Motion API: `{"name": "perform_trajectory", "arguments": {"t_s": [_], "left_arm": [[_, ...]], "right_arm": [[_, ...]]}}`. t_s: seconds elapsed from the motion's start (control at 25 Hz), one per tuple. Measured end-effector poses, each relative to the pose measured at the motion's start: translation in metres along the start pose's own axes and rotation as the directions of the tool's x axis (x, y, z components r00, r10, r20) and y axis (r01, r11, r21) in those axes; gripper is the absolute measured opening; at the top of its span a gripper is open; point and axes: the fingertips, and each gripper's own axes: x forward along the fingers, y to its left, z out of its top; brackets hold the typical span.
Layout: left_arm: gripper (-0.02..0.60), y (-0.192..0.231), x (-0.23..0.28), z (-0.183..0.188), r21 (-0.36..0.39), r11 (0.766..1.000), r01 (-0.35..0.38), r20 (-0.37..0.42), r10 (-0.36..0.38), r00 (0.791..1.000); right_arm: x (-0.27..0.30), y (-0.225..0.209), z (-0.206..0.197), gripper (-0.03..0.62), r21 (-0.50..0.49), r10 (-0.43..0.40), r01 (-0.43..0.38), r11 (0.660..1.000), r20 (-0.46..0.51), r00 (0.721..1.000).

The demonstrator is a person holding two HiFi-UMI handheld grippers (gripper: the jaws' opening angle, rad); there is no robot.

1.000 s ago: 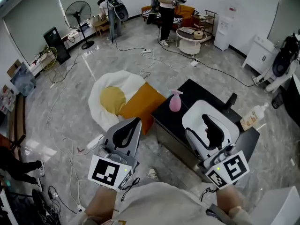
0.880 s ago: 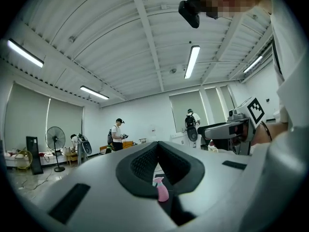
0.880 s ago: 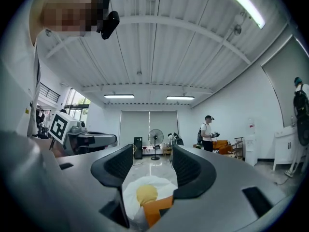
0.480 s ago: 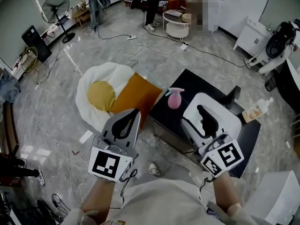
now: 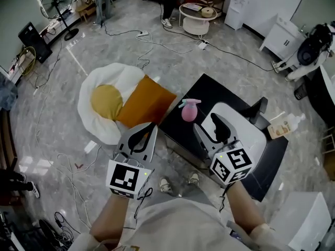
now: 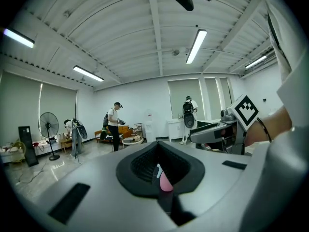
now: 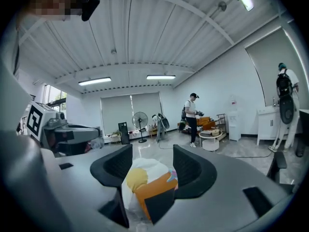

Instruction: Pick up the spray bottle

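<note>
A pink spray bottle (image 5: 188,110) stands upright at the near left corner of a low black table (image 5: 212,90). My right gripper (image 5: 205,123) hovers just right of it and a little nearer to me, jaws apart with nothing between them; in the right gripper view (image 7: 147,173) only floor cushions show in the gap. My left gripper (image 5: 151,126) hangs over the floor left of the table, its jaws together. The left gripper view (image 6: 161,166) shows a sliver of the pink bottle (image 6: 165,181) through the slit.
A white and yellow egg-shaped cushion (image 5: 102,101) and an orange cushion (image 5: 145,104) lie on the floor against the table's left side. A pump bottle (image 5: 282,125) lies at the table's right end. Cables cross the floor, and a person (image 5: 169,1) stands by a round table (image 5: 196,14).
My right gripper has swung left across the table and now sits close beside the pink bottle. The left gripper has barely moved. The head view has shifted.
</note>
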Motion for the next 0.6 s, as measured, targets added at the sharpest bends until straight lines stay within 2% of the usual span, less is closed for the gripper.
{"name": "perform_trajectory", "arguments": {"t_s": [0.12, 0.24, 0.6], "left_arm": [[0.018, 0.012, 0.015, -0.015, -0.041, 0.999, -0.034, -0.018, 0.034, 0.999], [0.018, 0.019, 0.031, -0.022, -0.069, 0.996, -0.059, -0.019, 0.058, 0.998], [0.018, 0.025, 0.080, -0.064, -0.095, 0.993, -0.063, -0.095, 0.054, 0.994]], "right_arm": [[0.020, -0.016, -0.012, 0.275, -0.028, -0.037, 0.036, 0.999, -0.038, 0.999], [0.041, -0.031, -0.021, 0.275, -0.051, -0.039, 0.035, 0.998, -0.080, 0.996], [0.095, -0.077, -0.097, 0.276, -0.010, -0.065, 0.064, 0.998, -0.202, 0.977]]}}
